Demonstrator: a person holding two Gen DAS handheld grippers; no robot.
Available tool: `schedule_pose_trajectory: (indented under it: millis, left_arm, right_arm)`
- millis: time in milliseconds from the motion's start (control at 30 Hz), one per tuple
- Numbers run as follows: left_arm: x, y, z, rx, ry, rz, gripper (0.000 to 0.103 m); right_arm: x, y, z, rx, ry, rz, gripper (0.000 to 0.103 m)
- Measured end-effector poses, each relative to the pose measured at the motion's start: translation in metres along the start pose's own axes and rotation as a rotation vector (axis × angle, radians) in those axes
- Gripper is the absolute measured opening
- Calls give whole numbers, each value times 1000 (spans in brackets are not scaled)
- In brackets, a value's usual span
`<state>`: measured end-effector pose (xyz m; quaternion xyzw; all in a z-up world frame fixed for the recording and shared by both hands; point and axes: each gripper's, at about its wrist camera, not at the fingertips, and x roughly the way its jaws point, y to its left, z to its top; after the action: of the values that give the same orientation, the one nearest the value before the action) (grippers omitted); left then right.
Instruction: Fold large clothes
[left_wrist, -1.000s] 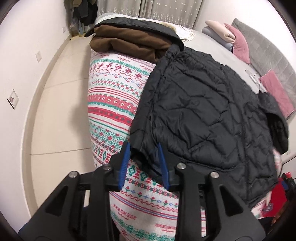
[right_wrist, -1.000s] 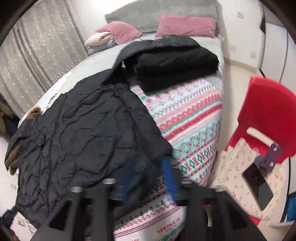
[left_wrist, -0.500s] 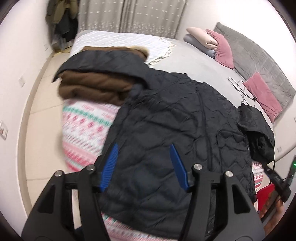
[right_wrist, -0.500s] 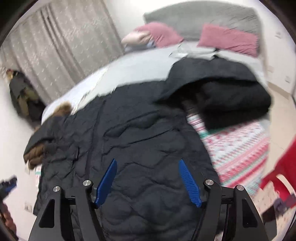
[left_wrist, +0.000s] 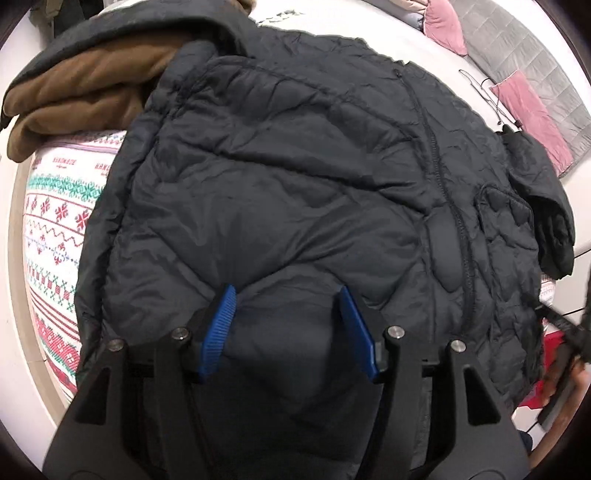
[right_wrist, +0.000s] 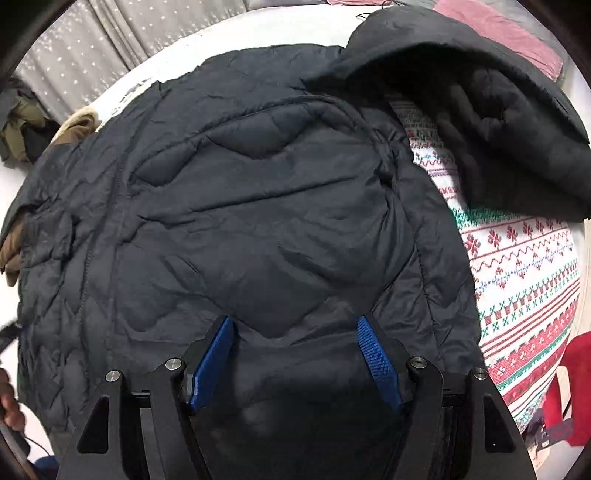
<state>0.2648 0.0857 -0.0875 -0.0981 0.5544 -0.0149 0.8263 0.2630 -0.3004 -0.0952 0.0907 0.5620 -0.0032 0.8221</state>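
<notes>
A black quilted jacket (left_wrist: 295, 166) lies spread on the bed with its zip running down the right side. Its near part lies doubled over, with a puffy fold edge just below my fingers. My left gripper (left_wrist: 287, 290) hangs open close above that fold, its blue pads not pressing the cloth. In the right wrist view the same jacket (right_wrist: 258, 203) fills the frame, and my right gripper (right_wrist: 295, 319) stands open over it, holding nothing. The other hand with its gripper (left_wrist: 565, 376) shows at the right edge of the left wrist view.
A folded brown garment (left_wrist: 85, 88) lies at the jacket's left. A bundled black garment (right_wrist: 498, 122) sits on the patterned blanket (right_wrist: 524, 280) to the right. Pink pillows (left_wrist: 524, 107) lie at the bed's head. A red chair (right_wrist: 576, 369) stands beside the bed.
Both grippers let go of the jacket's hem and opened. They moved from the bed's edge in over the jacket and now sit much closer to it.
</notes>
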Motion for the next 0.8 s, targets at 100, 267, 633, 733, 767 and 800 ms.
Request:
schedule_pose_trajectory:
  millis: [100,267,633,733,767,800]
  left_arm:
    - [-15,0,3,5,-44,4,60]
    - [-32,-1,7,-3,-95,-25,68]
    - [-21,-5,33,-70,-152,-3,79]
    - [-20,-4,39,-97,-185,-2,81]
    - [-19,-4,40,-103,-191,-9,81]
    - [-18,-4,43,-109,-198,-21,81]
  right_arm:
    - [-37,-11,14,20,-131,75,71]
    - [-81,-96,57,302,-322,247,71]
    - [-82,-280,84,807,-514,276,71]
    - [-82,-299,92,854,-538,250,71]
    - [-85,-306,89,857,-541,241,71]
    - [-82,-310,95,860,-535,223,71]
